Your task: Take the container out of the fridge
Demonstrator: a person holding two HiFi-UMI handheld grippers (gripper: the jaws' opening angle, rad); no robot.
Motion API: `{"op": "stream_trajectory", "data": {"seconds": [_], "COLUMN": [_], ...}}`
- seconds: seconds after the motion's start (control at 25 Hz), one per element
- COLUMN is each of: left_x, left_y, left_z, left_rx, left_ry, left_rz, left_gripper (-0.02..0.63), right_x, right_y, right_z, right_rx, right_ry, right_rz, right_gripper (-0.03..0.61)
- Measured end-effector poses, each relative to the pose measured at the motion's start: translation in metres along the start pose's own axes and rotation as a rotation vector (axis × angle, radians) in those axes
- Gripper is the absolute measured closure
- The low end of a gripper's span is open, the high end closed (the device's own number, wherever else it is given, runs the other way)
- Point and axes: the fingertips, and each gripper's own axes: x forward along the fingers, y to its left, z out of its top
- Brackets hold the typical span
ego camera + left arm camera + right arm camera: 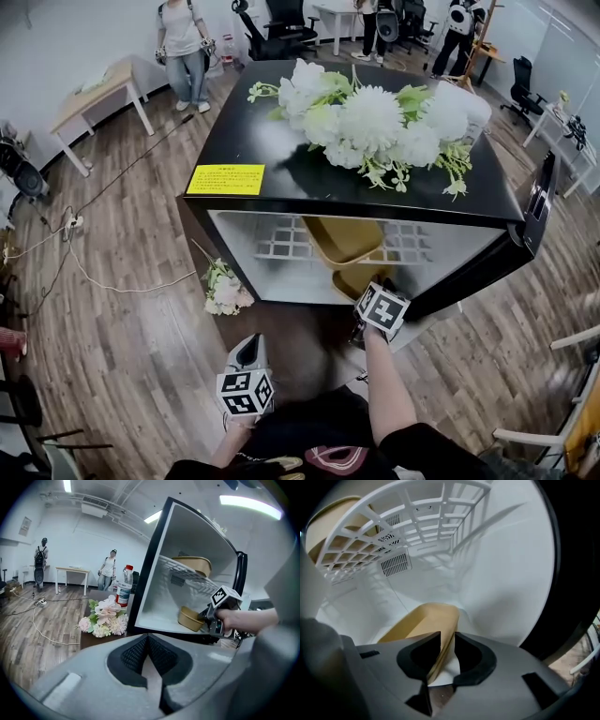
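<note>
A small black fridge (272, 183) stands open, its door (536, 211) swung to the right. One tan container (342, 236) sits on the white wire rack, a second tan container (349, 279) on the fridge floor. My right gripper (361, 289) reaches in low. In the right gripper view its jaws (447, 634) are open astride the rim of the lower container (424, 620), with a gap beside the right pad. The left gripper view shows that gripper (209, 617) at the lower container (189, 618). My left gripper (247, 349) hangs shut and empty outside the fridge (148, 638).
White artificial flowers (375, 122) lie on the fridge top beside a yellow label (225, 178). A small bouquet (223, 291) and a bottle (124, 590) are at the fridge's left side. A cable (103, 281) runs over the wooden floor. A person (183, 47) stands beyond.
</note>
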Motion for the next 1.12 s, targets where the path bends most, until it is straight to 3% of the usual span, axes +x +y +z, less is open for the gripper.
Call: {"op": "stream_trajectory", "data": {"seconds": [0.16, 0.64, 1.12], "left_x": [0.001, -0.001, -0.003], "left_y": [0.003, 0.007, 0.001], "left_z": [-0.001, -0.004, -0.007], "left_rx": [0.0, -0.009, 0.006], "left_ry": [0.002, 0.004, 0.008], "left_rz": [0.009, 0.026, 0.002], "left_gripper": [0.605, 0.606, 0.606], "right_x": [0.002, 0.005, -0.01], "right_y": [-0.004, -0.005, 0.006], "right_z": [-0.002, -0.004, 0.004], "right_rx": [0.036, 0.067, 0.079], "right_ry": [-0.001, 0.015, -0.028], "right_rz": [-0.023, -0.015, 0.062], "right_gripper": [0.517, 0.549, 0.554]}}
